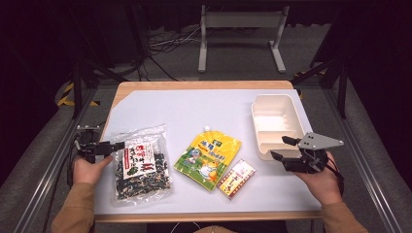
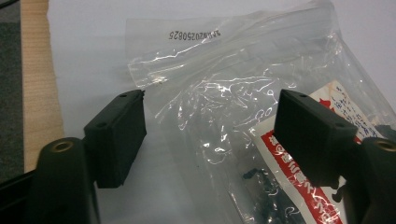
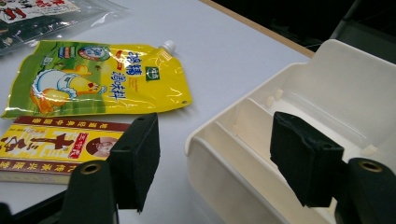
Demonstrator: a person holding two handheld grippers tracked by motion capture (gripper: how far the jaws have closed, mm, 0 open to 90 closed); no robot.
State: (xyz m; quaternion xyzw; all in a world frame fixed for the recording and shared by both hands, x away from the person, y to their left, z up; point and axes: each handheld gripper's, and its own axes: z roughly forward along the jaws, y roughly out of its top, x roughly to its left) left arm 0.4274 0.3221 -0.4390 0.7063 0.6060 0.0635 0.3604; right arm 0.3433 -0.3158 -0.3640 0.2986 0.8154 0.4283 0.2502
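Two jaws of our left gripper stand apart over the clear near-left corner of the seaweed bag: one pad rests over bare white table mat just off the bag's edge, the other over the bag's red-and-white label, and neither pad presses the plastic. In the high view we see this left gripper at the bag's left edge, close to the table's left wooden rim, with little room on that side and open mat beyond the bag's far edge. Our right gripper holds its jaws wide with nothing between them, astride the near-left corner wall of the cream tray; the high view puts that gripper just beside the tray near the right edge. Between the bag and the tray lie the yellow pouch and the small box, with clear mat across the far half.
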